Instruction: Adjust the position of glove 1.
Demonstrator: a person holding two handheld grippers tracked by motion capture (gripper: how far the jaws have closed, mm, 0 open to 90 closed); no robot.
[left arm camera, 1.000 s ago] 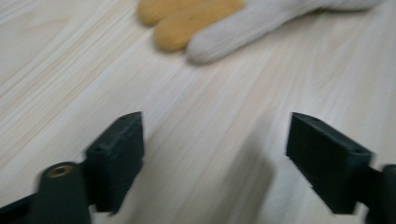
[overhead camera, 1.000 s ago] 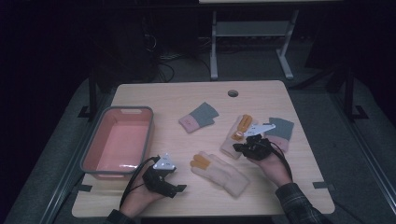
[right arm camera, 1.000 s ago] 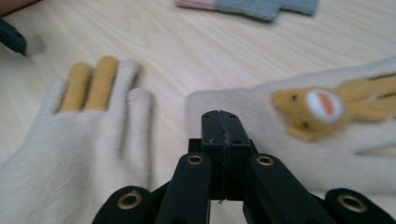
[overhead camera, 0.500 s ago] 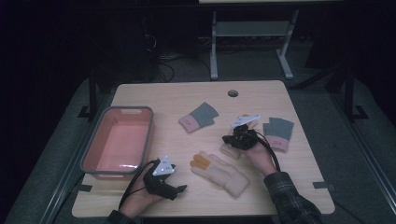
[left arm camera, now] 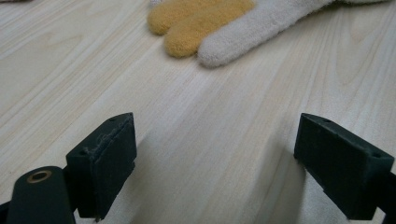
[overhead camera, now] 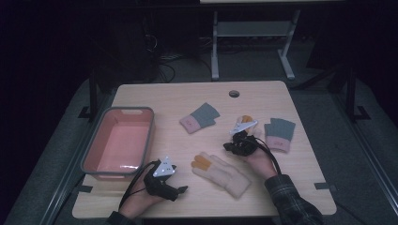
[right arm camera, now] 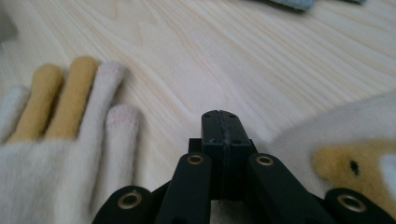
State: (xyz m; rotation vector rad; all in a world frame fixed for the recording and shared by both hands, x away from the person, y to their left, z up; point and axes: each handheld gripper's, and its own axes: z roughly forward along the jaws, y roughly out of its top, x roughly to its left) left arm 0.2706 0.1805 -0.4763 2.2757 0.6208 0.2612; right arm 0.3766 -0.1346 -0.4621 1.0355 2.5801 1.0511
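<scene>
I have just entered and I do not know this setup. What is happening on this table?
A person works at a wooden table with a gripper in each hand, among several gloves. The left gripper rests near the front edge with open jaws, nothing between them, pointing at the cream and orange glove. The right gripper is shut, low over the table between two cream gloves. A pink bin stands at the left.

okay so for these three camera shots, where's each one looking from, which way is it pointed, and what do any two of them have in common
High view: above the near table edge, facing forward and down on the table, both hands and grippers.
Left gripper view: rides the left gripper, low along its open jaws toward the cream glove.
Right gripper view: rides the right gripper, low over the wood, jaws shut.
Shared: the cream glove's orange fingertips, also in the high view.
</scene>
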